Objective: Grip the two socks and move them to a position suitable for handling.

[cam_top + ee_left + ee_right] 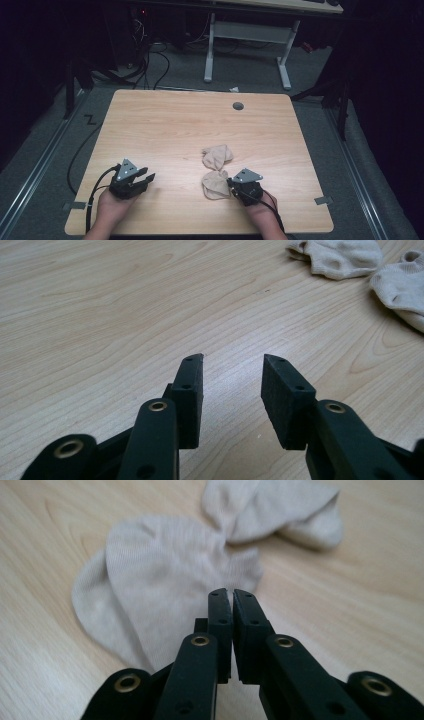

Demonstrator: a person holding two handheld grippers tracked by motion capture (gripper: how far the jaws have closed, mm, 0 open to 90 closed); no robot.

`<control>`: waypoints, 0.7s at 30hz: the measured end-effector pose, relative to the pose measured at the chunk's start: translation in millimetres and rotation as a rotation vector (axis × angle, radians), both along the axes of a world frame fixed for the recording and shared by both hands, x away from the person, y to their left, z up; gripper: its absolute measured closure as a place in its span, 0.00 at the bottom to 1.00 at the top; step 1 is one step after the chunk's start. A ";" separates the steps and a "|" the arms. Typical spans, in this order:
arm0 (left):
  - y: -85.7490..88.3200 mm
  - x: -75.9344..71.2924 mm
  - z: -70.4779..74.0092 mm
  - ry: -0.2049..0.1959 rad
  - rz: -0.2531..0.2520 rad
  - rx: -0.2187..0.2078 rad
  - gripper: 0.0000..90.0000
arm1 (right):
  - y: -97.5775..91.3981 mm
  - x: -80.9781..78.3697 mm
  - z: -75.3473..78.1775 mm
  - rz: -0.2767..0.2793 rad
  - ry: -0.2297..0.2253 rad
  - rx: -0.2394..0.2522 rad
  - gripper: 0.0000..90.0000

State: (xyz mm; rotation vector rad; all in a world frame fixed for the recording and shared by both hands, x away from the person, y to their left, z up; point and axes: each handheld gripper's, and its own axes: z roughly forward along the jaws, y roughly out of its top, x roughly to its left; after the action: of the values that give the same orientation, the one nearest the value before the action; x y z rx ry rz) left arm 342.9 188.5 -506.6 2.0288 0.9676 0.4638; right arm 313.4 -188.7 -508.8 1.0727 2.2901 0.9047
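the right gripper [232,596], fingers together and empty, hovers at the near sock [165,580] beside the far sock [217,154] mid-table [165,120], seemingly before a pickup needing parted fingers, while the left gripper [232,365] waits, fingers apart.

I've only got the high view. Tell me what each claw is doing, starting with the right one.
Observer: In the right gripper view the right claw is shut, its jaws almost touching, with nothing pinched between them. The nearer sock lies just past its tips.
Operator: Now the left one.
Observer: In the left gripper view the left claw is open, with nothing but bare table between its jaws. Both socks lie well off to one side of it.
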 end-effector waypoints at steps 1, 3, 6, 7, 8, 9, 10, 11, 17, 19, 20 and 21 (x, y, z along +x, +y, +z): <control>0.0 0.0 0.0 0.000 0.000 0.000 0.68 | 0.0 0.0 0.0 0.000 0.000 0.000 0.95; -1.3 0.8 -0.8 0.007 -0.004 0.004 0.68 | 13.6 -1.2 8.2 0.039 -0.022 0.048 0.89; -4.0 -0.4 -0.6 0.003 -0.009 0.006 0.68 | 38.3 -0.1 3.8 0.098 0.000 0.055 0.73; -4.6 -1.0 -0.5 0.001 -0.011 0.005 0.68 | 42.6 0.4 2.0 0.105 -0.003 0.044 0.69; -5.0 -1.7 -0.2 -0.001 -0.014 0.008 0.68 | 46.7 1.1 -0.4 0.107 0.002 0.031 0.66; -5.3 -1.9 -0.1 0.000 -0.015 0.008 0.68 | 50.2 2.5 -3.7 0.105 0.015 0.014 0.64; -5.7 -2.1 0.0 0.002 -0.018 0.007 0.68 | 51.5 3.4 -5.8 0.105 0.015 -0.005 0.64; -6.6 -2.3 -0.2 0.001 -0.019 0.005 0.68 | 53.0 3.9 -8.8 0.105 0.024 -0.024 0.66; -14.9 -6.2 1.7 -0.001 -0.050 0.011 0.68 | 59.5 1.9 -8.6 0.124 0.015 -0.007 0.93; -19.7 -8.3 2.2 -0.003 -0.065 0.012 0.68 | 60.1 0.5 -5.1 0.125 -0.001 0.018 0.93; -23.2 -9.7 2.8 -0.004 -0.075 0.015 0.68 | 60.1 -0.1 -3.7 0.123 -0.005 0.036 0.93; -27.6 -11.3 3.2 -0.001 -0.088 0.009 0.68 | 59.8 -0.6 -2.5 0.121 -0.010 0.047 0.93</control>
State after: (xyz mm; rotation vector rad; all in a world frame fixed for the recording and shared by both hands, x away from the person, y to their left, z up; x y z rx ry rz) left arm 331.6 160.9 -503.3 2.0695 0.8732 0.4225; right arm 312.8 -128.9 -511.3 0.9547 2.3578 1.0127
